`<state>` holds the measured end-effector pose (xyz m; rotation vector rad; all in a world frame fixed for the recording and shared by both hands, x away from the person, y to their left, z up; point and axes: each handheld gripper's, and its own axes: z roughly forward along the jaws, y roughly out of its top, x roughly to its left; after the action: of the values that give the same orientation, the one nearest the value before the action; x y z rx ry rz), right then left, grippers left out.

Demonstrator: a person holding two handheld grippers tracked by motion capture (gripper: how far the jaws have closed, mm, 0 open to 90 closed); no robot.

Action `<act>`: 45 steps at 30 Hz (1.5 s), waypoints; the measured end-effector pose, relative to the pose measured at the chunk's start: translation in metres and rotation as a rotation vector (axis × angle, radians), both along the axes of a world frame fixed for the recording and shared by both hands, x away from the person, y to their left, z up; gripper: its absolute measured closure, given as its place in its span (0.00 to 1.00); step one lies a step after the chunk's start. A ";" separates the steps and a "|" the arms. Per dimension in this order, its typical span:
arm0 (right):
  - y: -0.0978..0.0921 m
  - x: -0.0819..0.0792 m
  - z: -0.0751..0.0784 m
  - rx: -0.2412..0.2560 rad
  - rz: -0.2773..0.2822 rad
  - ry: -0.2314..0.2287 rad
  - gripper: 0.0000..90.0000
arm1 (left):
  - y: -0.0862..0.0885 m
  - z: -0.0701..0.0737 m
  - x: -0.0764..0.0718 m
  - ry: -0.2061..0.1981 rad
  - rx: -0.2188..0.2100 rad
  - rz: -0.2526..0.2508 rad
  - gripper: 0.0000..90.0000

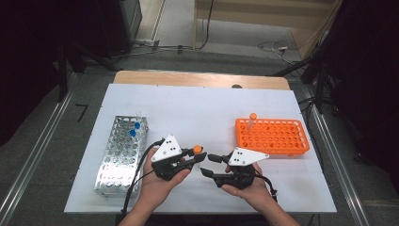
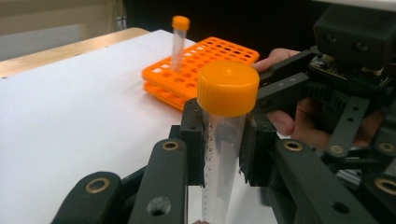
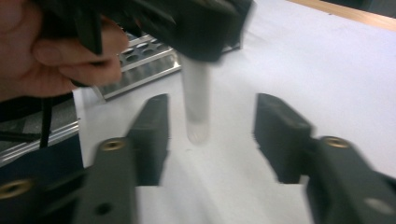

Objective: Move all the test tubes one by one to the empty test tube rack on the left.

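The left gripper (image 1: pixel 199 157) is holding an orange-capped tube (image 2: pixel 223 140) upright, its jaws clamped on the clear barrel just below the cap, while the right gripper (image 1: pixel 207 165) is waiting beside it with its jaws spread wide apart. In the right gripper view the tube's rounded lower end (image 3: pixel 196 105) is hanging between those open jaws, touching neither one. This is looking like a handover, with the orange rack (image 1: pixel 275 136) the likely goal.

To do it well, the right gripper should be closing on the lower barrel, squarely across it and well clear of the left jaws, and the left should be letting go only once that grip is firm. Keeping the tube vertical will be making the later drop into a hole easier.

The tube is a slim, clear plastic one with printed graduation marks and a ribbed orange screw cap. It is sitting just left of the orange rack, where a matching tube (image 1: pixel 252 120) is standing at the far left corner. A metal rack (image 1: pixel 120 155) with blue-capped tubes (image 1: pixel 135 128) is lying farther left.
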<state>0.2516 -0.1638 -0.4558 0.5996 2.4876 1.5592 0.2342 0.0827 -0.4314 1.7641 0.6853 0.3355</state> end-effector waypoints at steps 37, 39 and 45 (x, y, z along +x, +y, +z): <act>-0.052 0.037 0.001 0.020 -0.161 0.027 0.00 | 0.150 0.014 -0.004 -0.045 -0.025 0.446 0.83; -0.052 0.037 0.000 0.018 -0.162 0.026 0.00 | 0.151 0.012 -0.004 -0.041 -0.022 0.454 0.83; -0.055 0.038 0.000 0.015 -0.174 0.025 0.00 | 0.150 0.003 -0.002 -0.025 -0.004 0.474 0.83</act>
<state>0.2898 -0.2185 -0.4560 0.8178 2.3703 1.5160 0.2326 0.2332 -0.4285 1.5767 1.0847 0.6740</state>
